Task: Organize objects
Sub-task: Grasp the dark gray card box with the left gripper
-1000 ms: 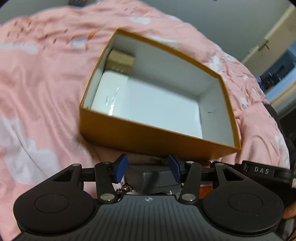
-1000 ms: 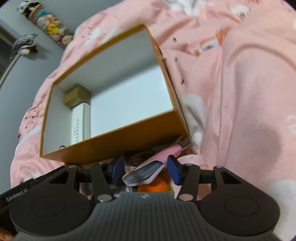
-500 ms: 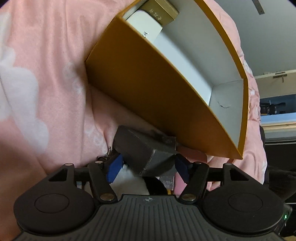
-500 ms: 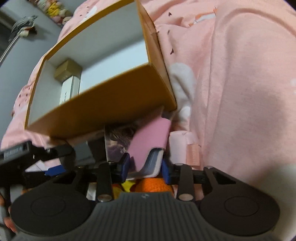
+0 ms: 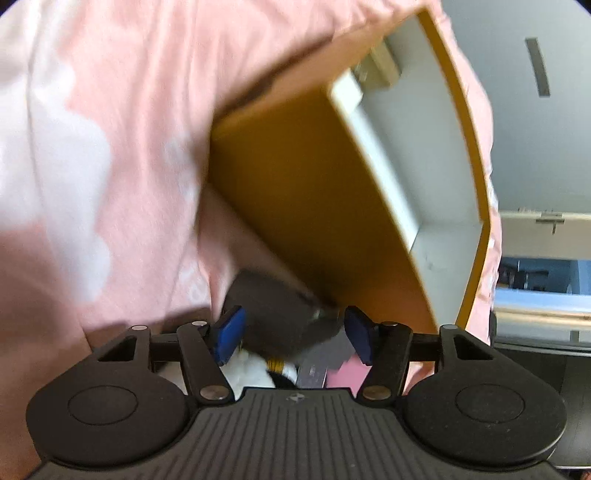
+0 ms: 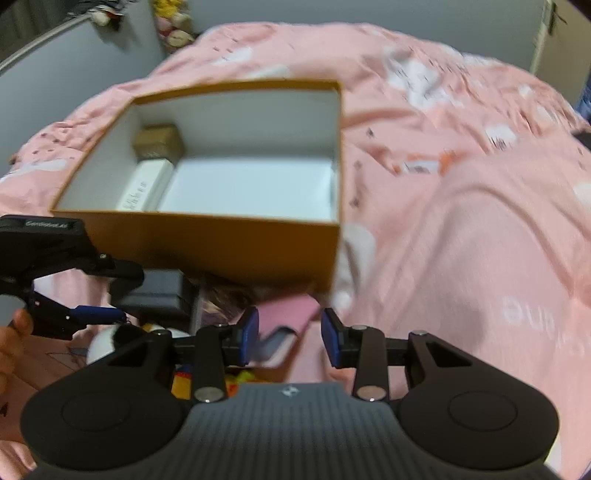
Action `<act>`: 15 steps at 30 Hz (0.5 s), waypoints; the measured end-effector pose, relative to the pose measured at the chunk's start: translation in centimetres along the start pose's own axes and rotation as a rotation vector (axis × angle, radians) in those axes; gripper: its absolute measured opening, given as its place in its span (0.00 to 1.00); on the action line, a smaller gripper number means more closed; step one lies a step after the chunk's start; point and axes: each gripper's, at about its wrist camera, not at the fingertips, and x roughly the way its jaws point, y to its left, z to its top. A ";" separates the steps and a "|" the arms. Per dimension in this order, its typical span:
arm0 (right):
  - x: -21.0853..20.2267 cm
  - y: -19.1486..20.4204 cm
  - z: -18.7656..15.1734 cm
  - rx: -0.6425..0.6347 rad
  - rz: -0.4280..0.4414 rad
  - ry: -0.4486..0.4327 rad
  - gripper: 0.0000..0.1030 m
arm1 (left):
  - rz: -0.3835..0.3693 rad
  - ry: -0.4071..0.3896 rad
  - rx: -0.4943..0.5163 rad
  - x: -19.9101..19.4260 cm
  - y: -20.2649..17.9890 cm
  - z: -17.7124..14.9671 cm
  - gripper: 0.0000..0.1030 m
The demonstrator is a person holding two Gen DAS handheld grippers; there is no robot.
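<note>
It was a bedroom in a home. A pink bedspread (image 6: 461, 221) printed with white cloud shapes covered a bed and filled most of both views. Soft toys (image 6: 173, 26) hung on the grey wall (image 6: 74, 74) at the far left, and a cream cupboard door (image 5: 539, 232) showed to the right.

We see both views lit evenly by soft indoor light, fairly bright, with no hard glare. Motion blur smears the orange box (image 5: 303, 206) and the pink bedspread (image 5: 110, 147) in the left view, and the bedspread's print (image 6: 461, 122) in the right view. A soft shadow lies under the box's near wall (image 6: 207, 251). The fisheye lens bends straight edges and darkens the corners. The black tool bodies nearest us stay sharp.
</note>
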 end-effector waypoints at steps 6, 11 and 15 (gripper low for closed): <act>2.8 3.3 2.2 -0.084 0.071 -0.023 0.24 | 0.017 0.028 -0.033 0.8 -0.4 -0.4 0.72; 6.2 3.8 3.1 0.028 0.161 0.018 0.25 | 0.016 0.051 -0.098 1.5 0.7 -0.3 0.74; 7.2 4.1 2.4 0.064 0.234 0.065 0.22 | 0.013 0.064 -0.122 1.8 0.5 0.0 0.75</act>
